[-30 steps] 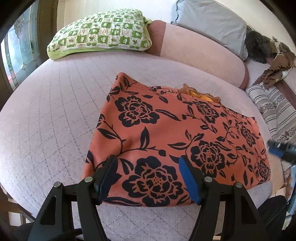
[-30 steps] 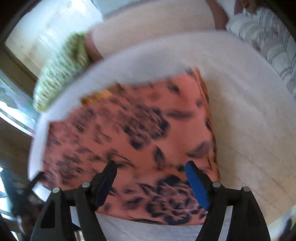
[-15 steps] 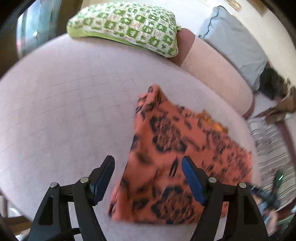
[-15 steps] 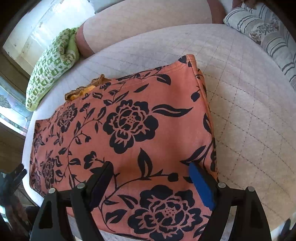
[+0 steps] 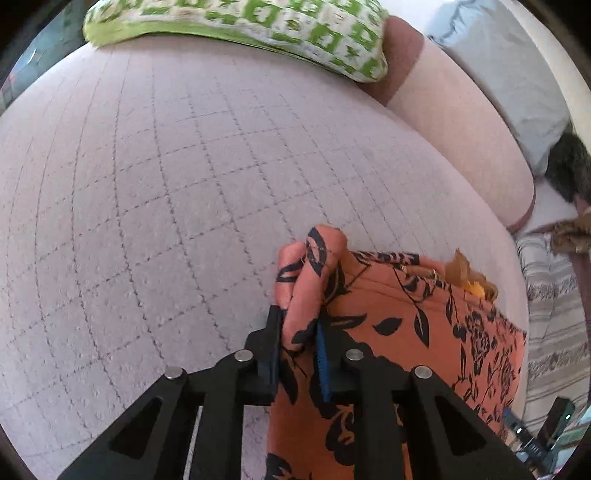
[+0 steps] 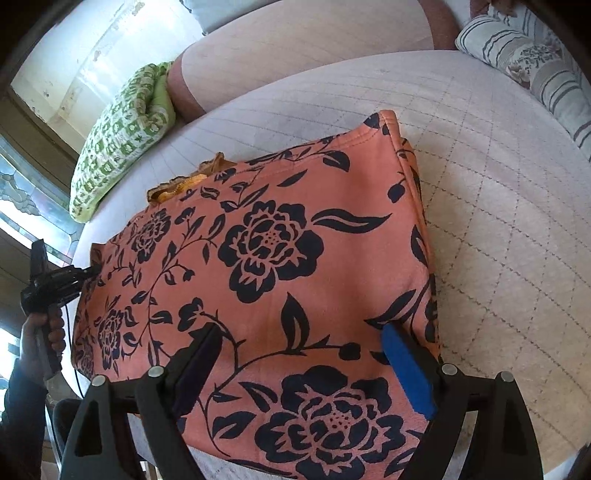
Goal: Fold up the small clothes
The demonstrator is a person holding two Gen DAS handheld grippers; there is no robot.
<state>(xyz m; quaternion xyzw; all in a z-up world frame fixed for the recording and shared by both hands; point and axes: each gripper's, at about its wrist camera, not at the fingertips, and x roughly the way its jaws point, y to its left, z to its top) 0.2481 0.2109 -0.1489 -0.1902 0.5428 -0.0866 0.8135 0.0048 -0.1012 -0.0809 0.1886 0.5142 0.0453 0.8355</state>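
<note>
An orange cloth with black flowers (image 6: pixel 280 266) lies flat on the quilted pale bed (image 6: pixel 498 229). My left gripper (image 5: pixel 297 332) is shut on the cloth's far left corner (image 5: pixel 310 266), which bunches up between the pads. It also shows in the right wrist view (image 6: pixel 86 275) at the cloth's left edge. My right gripper (image 6: pixel 299 354) is open, its fingers spread just above the cloth's near right part, holding nothing. A yellow-brown bit of fabric (image 6: pixel 184 184) peeks out from under the cloth's far edge.
A green checked pillow (image 5: pixel 258 26) and a pink bolster (image 5: pixel 461 122) lie at the bed's far side. A grey pillow (image 5: pixel 509 74) and striped cushions (image 6: pixel 535 62) lie to the right. Bare quilt (image 5: pixel 147 184) stretches left of the cloth.
My left gripper moved left and forward to the cloth's far corner and shut on it. My right gripper stayed open and settled over the cloth's near right part.
</note>
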